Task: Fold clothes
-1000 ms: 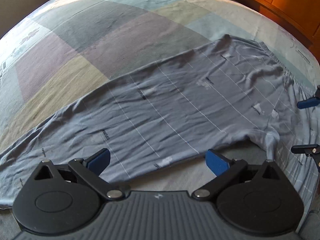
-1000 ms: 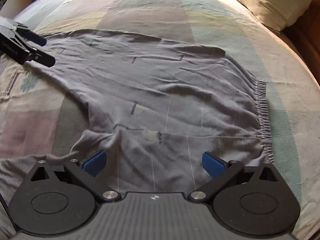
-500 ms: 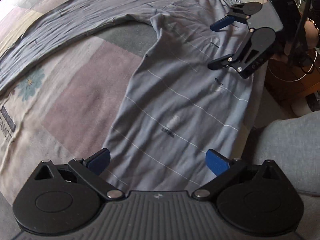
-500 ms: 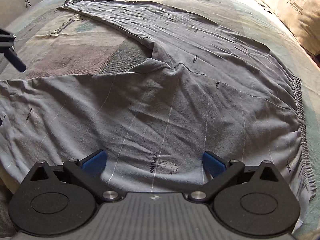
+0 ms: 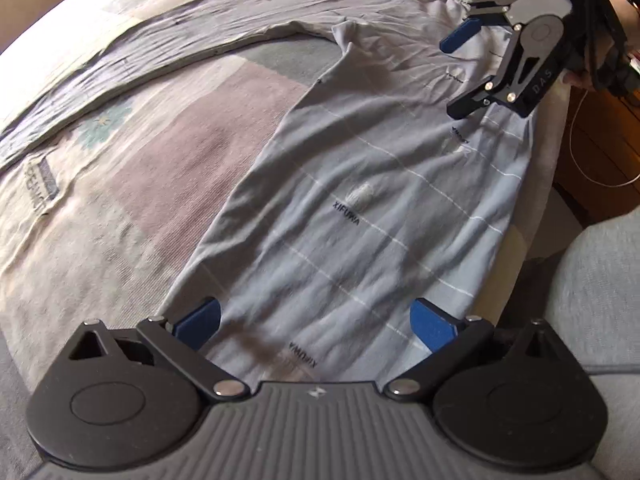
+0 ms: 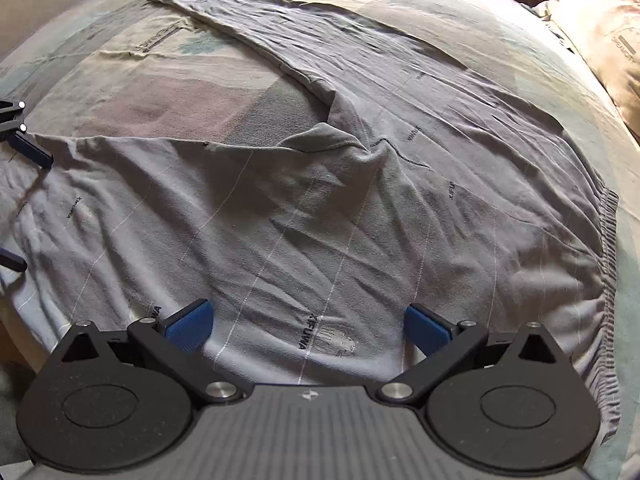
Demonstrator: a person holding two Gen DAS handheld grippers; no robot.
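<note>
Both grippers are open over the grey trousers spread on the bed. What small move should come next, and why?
Probably lower the left gripper onto the near leg's cuff and close. Its jaws stand open with the grey trousers unfolded between them, legs splayed apart, and the right gripper open near the waistband.

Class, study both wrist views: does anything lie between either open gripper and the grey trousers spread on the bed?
Nothing visible does. The left gripper looks straight down one leg of the grey trousers, and the right gripper has bare fabric between its fingers. Only trousers lie on the bedspread there.
</note>
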